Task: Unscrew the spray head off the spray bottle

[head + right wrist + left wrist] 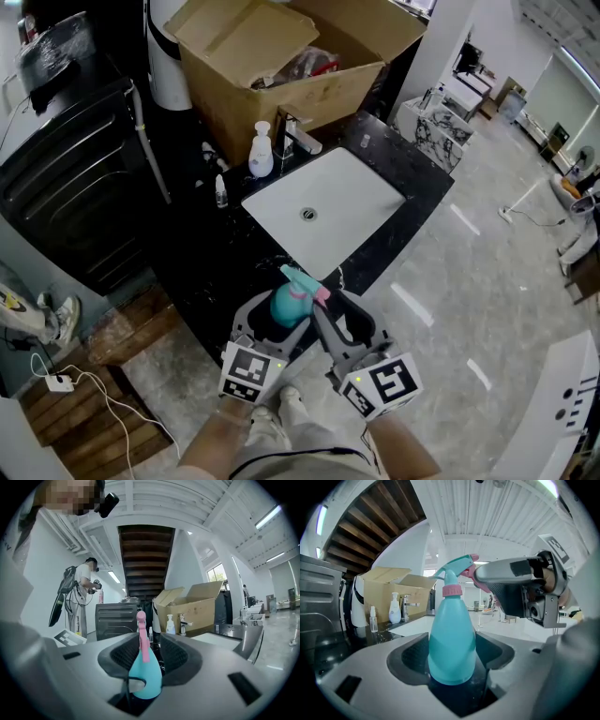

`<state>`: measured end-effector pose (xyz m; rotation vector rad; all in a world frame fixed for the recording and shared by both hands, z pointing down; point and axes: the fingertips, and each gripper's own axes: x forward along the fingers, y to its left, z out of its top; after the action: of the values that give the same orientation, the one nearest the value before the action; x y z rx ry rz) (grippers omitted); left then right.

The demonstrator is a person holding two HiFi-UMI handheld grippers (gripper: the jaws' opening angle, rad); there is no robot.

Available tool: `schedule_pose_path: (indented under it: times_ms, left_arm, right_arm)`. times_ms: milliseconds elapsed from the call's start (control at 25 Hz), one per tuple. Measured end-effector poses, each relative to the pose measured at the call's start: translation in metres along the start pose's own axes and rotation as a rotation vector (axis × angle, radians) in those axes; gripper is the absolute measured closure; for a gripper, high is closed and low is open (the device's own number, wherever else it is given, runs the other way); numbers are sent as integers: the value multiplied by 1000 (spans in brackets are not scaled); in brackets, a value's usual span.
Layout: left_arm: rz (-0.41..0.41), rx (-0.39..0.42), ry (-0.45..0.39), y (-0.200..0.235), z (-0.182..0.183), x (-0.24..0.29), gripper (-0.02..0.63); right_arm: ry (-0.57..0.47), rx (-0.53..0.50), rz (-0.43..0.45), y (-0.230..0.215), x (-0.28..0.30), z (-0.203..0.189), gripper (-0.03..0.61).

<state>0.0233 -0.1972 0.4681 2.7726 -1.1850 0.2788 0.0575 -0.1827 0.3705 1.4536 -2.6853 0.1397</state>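
Left gripper view, lower centre: left gripper (452, 652) clamps the spray bottle (451, 620). The right gripper (150, 656) pinches its spray head (145, 679) (trigger included), so twisting risks slipping off the trigger.

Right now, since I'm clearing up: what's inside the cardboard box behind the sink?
Crumpled clear plastic with red patches shows inside the cardboard box; its walls and flaps hide anything deeper.

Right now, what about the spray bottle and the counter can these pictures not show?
Base of the spray bottle: left gripper view, sunk behind the left gripper.
Thread under the pink collar: every view, the collar covers it.
Label of the pump bottle: head view, too small.
Contents of the cardboard box: head view, flaps hide most.
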Motion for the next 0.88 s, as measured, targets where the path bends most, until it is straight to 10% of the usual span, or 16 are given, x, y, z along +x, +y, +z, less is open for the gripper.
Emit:
schedule_pose_path:
  times_ms: [880]
  left_arm:
    - [14, -3, 4, 0, -1, 0, 301]
  right_arm:
    - [-49, 28, 64, -13, 12, 6, 456]
